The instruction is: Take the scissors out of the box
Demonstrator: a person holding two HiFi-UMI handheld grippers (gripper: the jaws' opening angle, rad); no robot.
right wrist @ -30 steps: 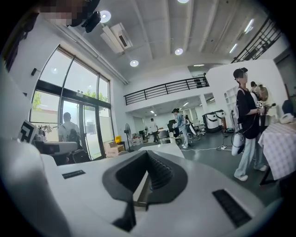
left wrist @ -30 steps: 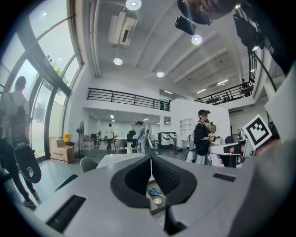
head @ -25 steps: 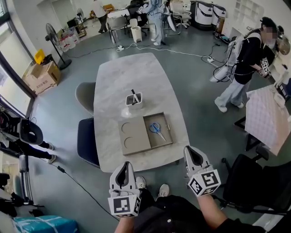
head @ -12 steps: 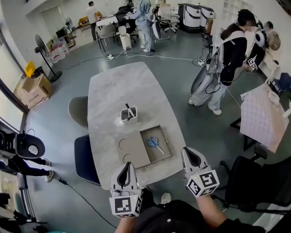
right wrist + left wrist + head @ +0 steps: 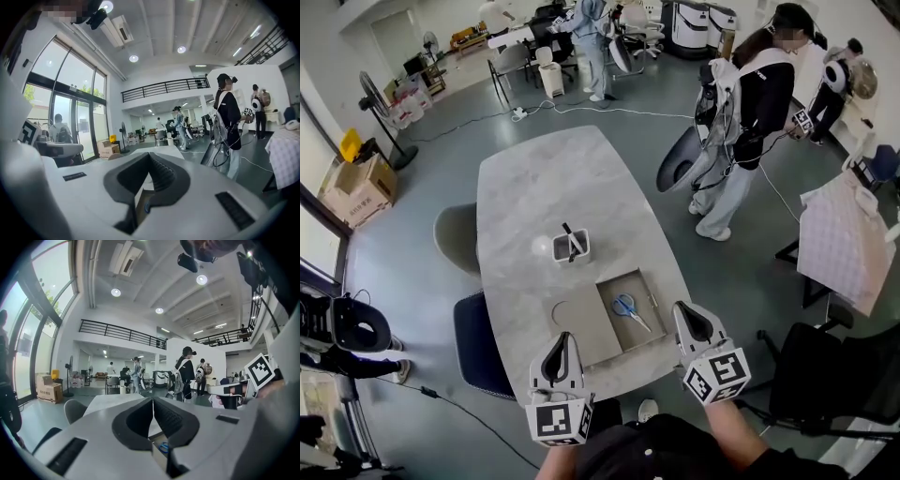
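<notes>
Blue-handled scissors (image 5: 628,309) lie flat in the open tan box (image 5: 646,319) near the front of the grey marble table (image 5: 562,187). The box's lid (image 5: 579,327) rests beside it on the left. My left gripper (image 5: 560,344) is held low in front of the table's near edge, jaws shut with nothing between them. My right gripper (image 5: 686,317) hovers by the box's right front corner, also shut and empty. In the left gripper view a bit of the scissors (image 5: 163,447) shows under the closed jaws (image 5: 152,401). The right gripper (image 5: 149,157) points along the table.
A white pen holder (image 5: 571,246) stands on the table behind the box. Two chairs (image 5: 473,328) are tucked at the table's left side, a dark chair (image 5: 825,375) sits at my right. A person (image 5: 745,112) walks right of the table; others stand far back.
The view has moved closer to the table, and the box now lies nearer both grippers. The person at the right has walked leftward toward the table. Both grippers stay shut.
</notes>
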